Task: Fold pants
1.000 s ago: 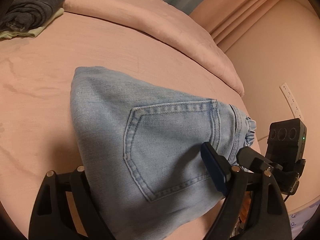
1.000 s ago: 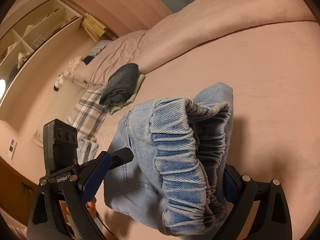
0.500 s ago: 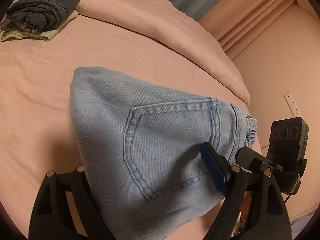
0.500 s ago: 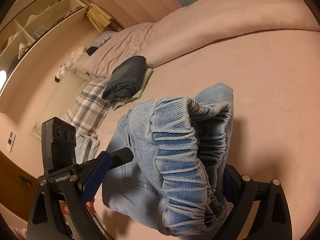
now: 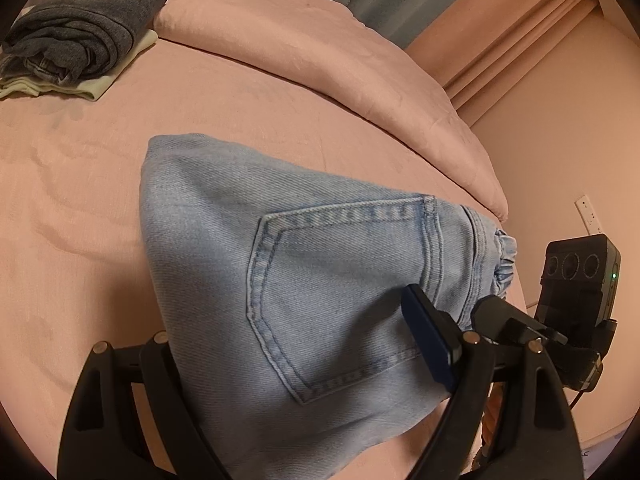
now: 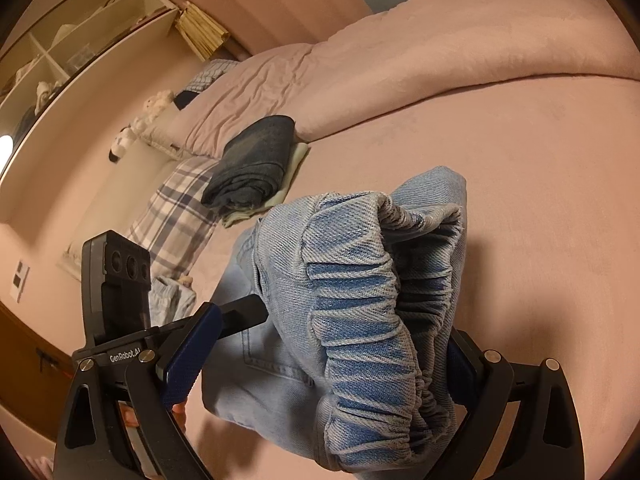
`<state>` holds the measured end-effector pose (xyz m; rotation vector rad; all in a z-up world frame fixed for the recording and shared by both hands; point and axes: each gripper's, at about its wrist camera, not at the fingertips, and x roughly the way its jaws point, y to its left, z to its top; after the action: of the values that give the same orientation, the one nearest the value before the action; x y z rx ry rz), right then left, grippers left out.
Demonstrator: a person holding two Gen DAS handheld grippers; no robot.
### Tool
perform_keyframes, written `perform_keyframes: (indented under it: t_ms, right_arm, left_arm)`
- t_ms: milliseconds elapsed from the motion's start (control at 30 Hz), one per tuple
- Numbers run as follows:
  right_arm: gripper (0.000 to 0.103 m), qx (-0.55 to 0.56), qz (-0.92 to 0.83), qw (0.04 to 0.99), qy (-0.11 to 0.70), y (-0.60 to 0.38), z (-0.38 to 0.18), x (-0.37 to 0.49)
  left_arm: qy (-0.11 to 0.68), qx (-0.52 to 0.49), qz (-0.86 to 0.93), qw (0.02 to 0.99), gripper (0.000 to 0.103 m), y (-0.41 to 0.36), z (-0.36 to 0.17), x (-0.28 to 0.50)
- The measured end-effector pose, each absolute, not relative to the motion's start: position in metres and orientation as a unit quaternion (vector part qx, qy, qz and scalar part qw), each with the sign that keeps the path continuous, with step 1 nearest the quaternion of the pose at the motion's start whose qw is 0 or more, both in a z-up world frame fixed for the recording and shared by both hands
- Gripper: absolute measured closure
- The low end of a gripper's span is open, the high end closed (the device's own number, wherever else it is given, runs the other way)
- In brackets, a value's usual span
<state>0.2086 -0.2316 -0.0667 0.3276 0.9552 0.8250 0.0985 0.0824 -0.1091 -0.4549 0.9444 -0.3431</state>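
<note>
2 grippers (image 5: 296, 344) (image 6: 328, 344) around folded jeans (image 5: 304, 264)

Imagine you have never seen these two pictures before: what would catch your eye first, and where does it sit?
The light blue jeans fill the middle of both views, folded and lifted over the pink bed, back pocket facing the left camera. The bunched elastic waistband looms closest in the right view, held between the fingers of the right gripper. Further back, a dark folded garment lies beside the rolled duvet.
</note>
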Motion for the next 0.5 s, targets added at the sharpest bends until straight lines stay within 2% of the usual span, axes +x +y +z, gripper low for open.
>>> perform_keyframes:
  t_ms: [500]
  right_arm:
    - [0.004,0.152,0.371,0.803,0.441,-0.233,-0.066,0.237]
  left_arm:
    - [0.449,-0.209,-0.166,0.853,0.017,0.082,-0.112,0.126]
